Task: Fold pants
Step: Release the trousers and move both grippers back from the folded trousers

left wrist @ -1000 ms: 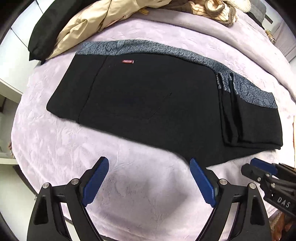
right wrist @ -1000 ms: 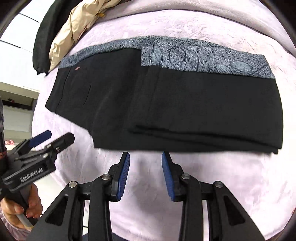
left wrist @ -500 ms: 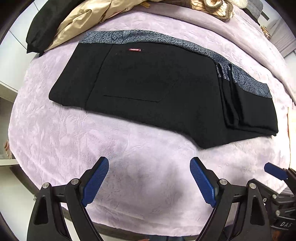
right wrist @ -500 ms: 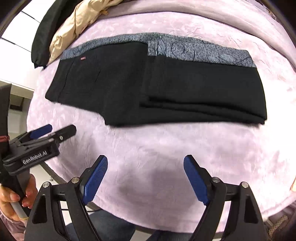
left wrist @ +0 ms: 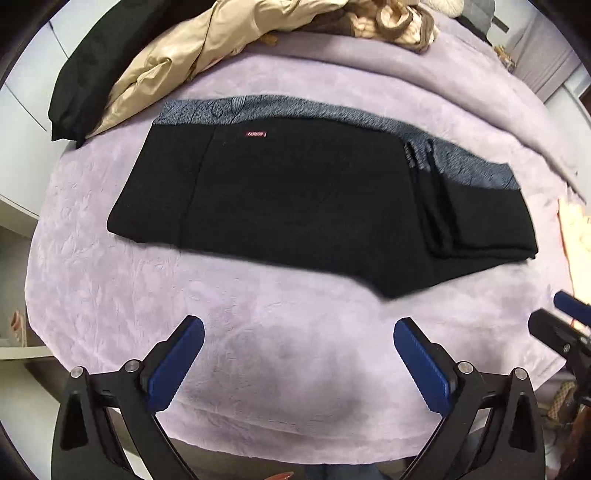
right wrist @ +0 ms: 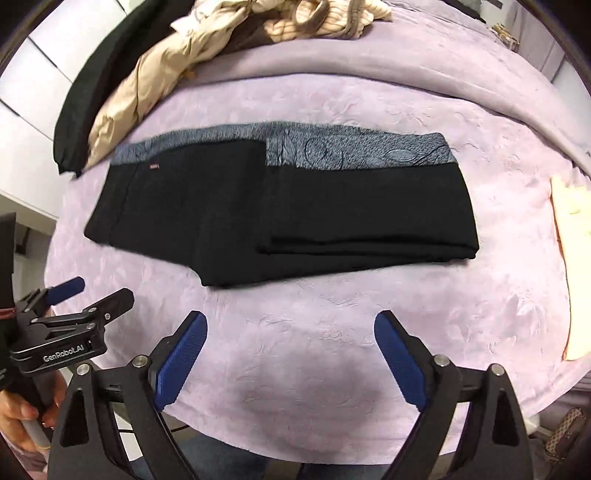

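The black pants lie flat on the lavender bedspread, their leg end doubled back over the rest on the side toward the right hand-held gripper; how many layers are stacked there is hard to count, since the black cloth swallows the seams. A grey patterned band runs along the pants' far edge, and a small red label sits near it, its lettering too blurred to read.

Beyond the pants, a beige garment, a black garment and a knitted heap are cut off by the rim of both views. Off the folded end of the pants, a pale cloth shows only in part.

The left hand-held gripper hovers on the near side of the pants, its jaws opening, spread wide with only bedspread between them. The right hand-held gripper, also on the near side of the pants, is likewise opening wide and holds nothing. A hand grips the left tool's handle, mostly out of frame.
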`<act>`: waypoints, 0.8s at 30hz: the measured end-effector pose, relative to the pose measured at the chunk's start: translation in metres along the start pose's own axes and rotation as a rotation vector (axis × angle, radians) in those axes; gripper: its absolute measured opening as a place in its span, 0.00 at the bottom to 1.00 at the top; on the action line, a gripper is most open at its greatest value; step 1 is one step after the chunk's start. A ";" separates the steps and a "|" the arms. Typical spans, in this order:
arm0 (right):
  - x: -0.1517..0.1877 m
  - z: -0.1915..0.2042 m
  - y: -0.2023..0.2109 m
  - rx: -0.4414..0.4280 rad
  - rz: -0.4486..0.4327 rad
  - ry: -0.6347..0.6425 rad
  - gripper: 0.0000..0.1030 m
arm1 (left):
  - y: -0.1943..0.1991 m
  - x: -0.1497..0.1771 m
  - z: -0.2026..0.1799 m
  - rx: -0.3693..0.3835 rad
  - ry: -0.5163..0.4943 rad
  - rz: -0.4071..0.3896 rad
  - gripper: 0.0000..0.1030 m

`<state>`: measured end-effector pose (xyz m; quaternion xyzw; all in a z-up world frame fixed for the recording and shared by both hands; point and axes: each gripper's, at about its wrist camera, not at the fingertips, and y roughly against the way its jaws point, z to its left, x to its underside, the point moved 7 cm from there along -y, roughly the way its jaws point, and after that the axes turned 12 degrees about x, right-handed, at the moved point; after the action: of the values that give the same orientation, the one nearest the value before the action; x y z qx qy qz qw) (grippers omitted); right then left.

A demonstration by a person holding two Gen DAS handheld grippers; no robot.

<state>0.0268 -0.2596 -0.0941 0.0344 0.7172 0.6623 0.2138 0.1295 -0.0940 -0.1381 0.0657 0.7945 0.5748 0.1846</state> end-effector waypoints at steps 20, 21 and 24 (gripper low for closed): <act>0.096 -0.073 0.007 -0.057 0.065 -0.160 0.91 | 0.028 0.084 -0.050 -0.035 0.041 -0.012 1.00; 0.098 -0.071 0.006 -0.062 0.074 -0.157 0.91 | 0.030 0.086 -0.045 -0.041 0.053 -0.013 1.00; 0.098 -0.062 0.006 -0.067 0.073 -0.147 0.91 | 0.033 0.083 -0.026 -0.058 0.089 -0.021 1.00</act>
<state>-0.0855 -0.2845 -0.1123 0.1017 0.6753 0.6891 0.2425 0.0393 -0.0804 -0.1183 0.0262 0.7855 0.5980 0.1569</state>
